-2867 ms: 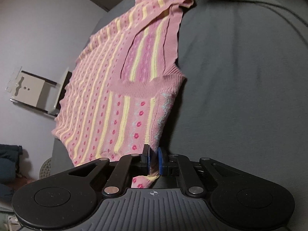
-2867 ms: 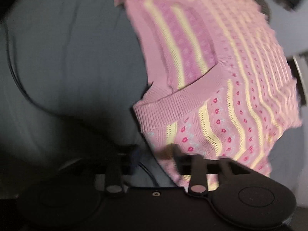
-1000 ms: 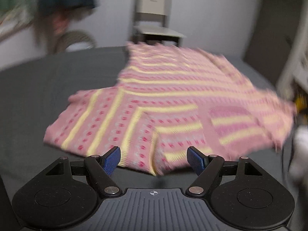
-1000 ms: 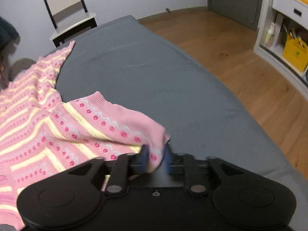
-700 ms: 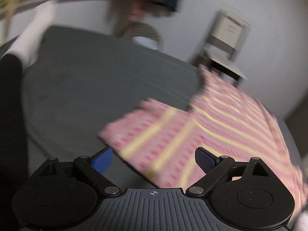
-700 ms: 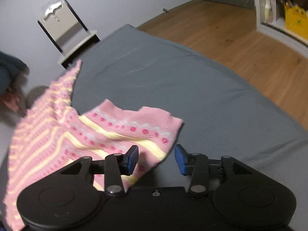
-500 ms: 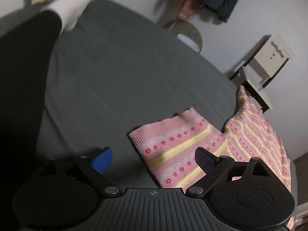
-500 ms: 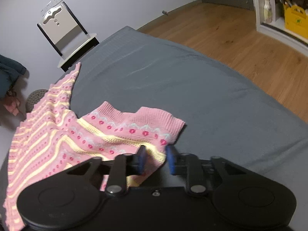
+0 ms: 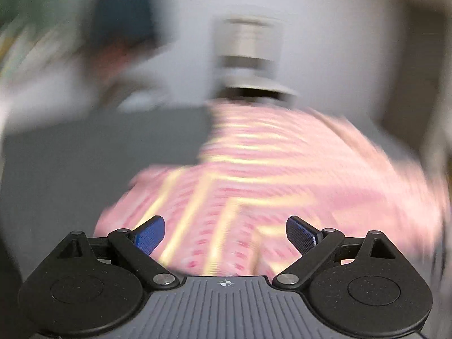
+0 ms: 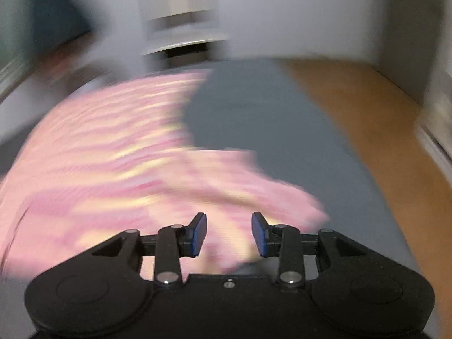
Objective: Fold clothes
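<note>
Both views heavily motion-blurred. Left gripper spread wide, blue pads far apart, nothing between them, poised over the near sleeve end of the pink-and-yellow sweater. Right gripper parted to a moderate gap, released, pads flanking a near fold of the sweater without pinching it. Sweater spread flat across the grey bed; pale chair behind, wooden floor to the right.
</note>
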Motion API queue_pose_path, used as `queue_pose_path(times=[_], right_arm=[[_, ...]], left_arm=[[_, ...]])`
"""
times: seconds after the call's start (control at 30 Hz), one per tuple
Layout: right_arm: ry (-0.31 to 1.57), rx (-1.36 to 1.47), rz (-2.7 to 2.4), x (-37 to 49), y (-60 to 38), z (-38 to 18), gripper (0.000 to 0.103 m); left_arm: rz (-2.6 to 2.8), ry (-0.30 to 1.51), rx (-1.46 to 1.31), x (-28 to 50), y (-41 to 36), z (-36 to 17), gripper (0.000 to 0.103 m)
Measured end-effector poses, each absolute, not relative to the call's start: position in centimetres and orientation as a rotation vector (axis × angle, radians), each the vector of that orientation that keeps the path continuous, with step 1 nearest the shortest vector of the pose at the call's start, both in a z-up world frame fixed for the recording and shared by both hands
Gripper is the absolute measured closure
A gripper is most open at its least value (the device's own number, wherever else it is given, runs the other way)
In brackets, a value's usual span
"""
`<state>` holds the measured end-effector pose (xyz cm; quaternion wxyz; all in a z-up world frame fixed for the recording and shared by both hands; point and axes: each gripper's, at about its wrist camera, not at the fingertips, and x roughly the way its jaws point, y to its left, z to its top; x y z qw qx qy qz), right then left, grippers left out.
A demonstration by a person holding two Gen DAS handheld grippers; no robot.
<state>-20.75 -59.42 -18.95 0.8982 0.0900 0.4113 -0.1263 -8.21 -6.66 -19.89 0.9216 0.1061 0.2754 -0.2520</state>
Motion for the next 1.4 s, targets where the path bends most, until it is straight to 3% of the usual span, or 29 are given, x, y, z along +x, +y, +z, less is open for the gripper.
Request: queue_pose_path(times=[0.13,0.3,0.53,0.73,0.77,0.83,1.0,1.1,1.13,1.2,1.27,1.4], right_arm=[[0.942,-0.269,0.180,-18.6,-49.9,-18.0,0.053],[1.019,-0.868,0.439,-17.9,-41.2,-22.2,0.053],[1.064,-1.015,0.486,-16.5,-38.5,-25.5,0.053],[1.084,-1.008,0.450,-15.6,-38.4,-26.9,0.052],[1.083,-1.004,0.445,-15.5,-38.4,-27.0,0.052],[1.081,-0.996,0.435,-15.4,-38.5,-27.1,0.051],[1.067,-0.997,0.437,-15.1,-38.4,-27.4,0.051],[1.037,-1.019,0.400,-15.1,-38.1,-27.6,0.051],[1.033,-1.023,0.398,-15.2,-38.2,-27.7,0.053],[1.026,-1.029,0.395,-15.4,-38.3,-27.7,0.065],[1.023,-1.051,0.363,-15.3,-38.4,-28.1,0.092],[1.045,-1.038,0.363,-14.8,-39.1,-28.3,0.093]], left_arm=[[-0.763,0.423,0.653,-12.3,-11.1,-20.5,0.010],[-0.863,0.302,0.996,-14.5,-15.3,-22.6,0.010],[-0.932,0.174,1.434,-17.3,-18.5,-25.2,0.010],[-0.868,0.086,1.513,-16.7,-20.4,-26.2,0.010],[-0.861,0.075,1.525,-16.5,-20.6,-26.3,0.013],[-0.869,0.075,1.535,-16.2,-21.4,-26.7,0.036],[-0.867,0.058,1.559,-15.9,-22.0,-27.9,0.071],[-0.856,0.073,1.532,-15.7,-22.0,-28.1,0.079],[-0.847,0.082,1.514,-15.6,-21.8,-28.0,0.087],[-0.830,0.107,1.475,-15.2,-21.0,-27.8,0.096],[-0.829,0.131,1.431,-14.7,-20.5,-27.3,0.097],[-0.854,0.162,1.403,-14.1,-20.1,-26.5,0.097]])
